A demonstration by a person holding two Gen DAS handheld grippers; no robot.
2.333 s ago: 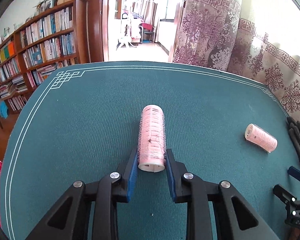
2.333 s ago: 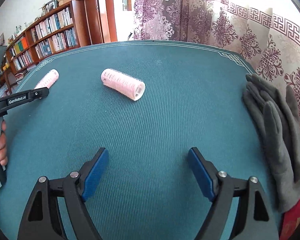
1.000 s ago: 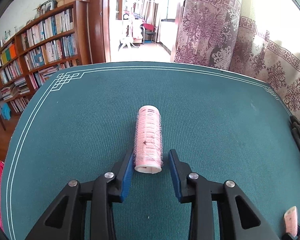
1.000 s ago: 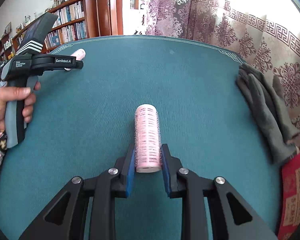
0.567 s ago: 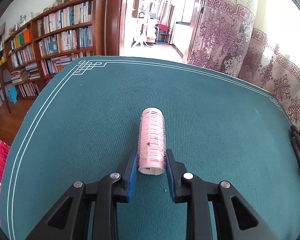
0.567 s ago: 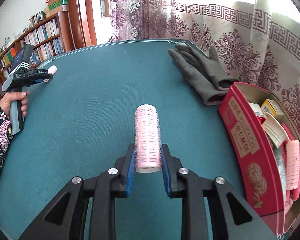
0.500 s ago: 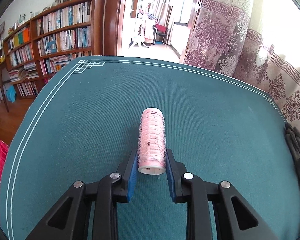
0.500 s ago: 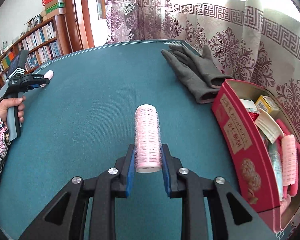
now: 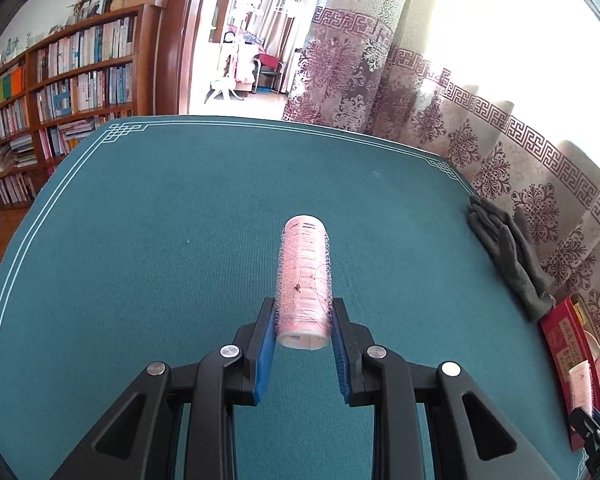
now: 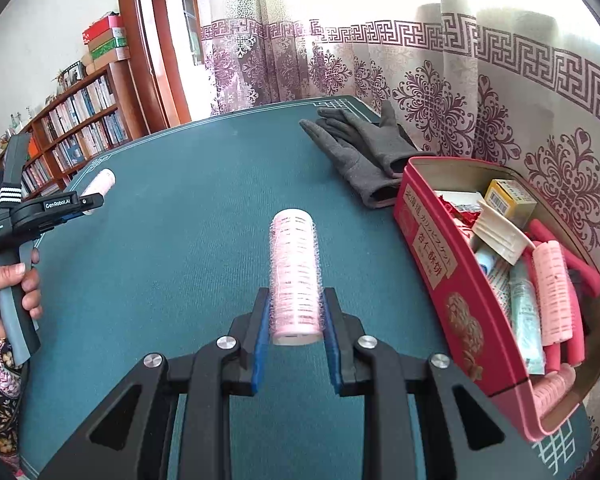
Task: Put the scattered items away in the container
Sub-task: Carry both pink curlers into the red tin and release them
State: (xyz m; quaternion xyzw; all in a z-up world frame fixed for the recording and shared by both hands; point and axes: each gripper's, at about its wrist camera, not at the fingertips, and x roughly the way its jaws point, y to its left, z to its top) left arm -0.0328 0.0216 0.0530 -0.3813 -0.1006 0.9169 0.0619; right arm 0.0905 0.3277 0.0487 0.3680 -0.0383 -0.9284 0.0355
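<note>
A pink hair roller (image 9: 304, 280) is gripped between the blue pads of the left gripper (image 9: 303, 322), its near open end level with the pads and its length pointing away along the fingers, over the middle of the green table (image 9: 140, 240). The roller is seen as a pale pink plastic cylinder with rows of short slots, wrapped in a fuzzy bristle mesh; a few stray hairs and a small dark speck are caught on its upper side.

A second pink roller (image 10: 296, 276) of the same make is clamped in the right gripper (image 10: 296, 320), held the same way, lengthwise between the pads, above the table and just left of the red tin (image 10: 440, 248). Its slots are shown in neat rows and its near end is a white-rimmed opening.

The red tin is placed at the table's right edge, near the front right corner, with its lid off. Inside it another pink roller (image 10: 554, 292), red foam rods, a pale blue tube, a white folded card and a small yellow box are seen packed together.

A pair of grey gloves (image 10: 360, 152) is laid near the far right corner, just beyond the tin. In the right wrist view the left gripper is seen held by a hand (image 10: 8, 284) over the left edge.
</note>
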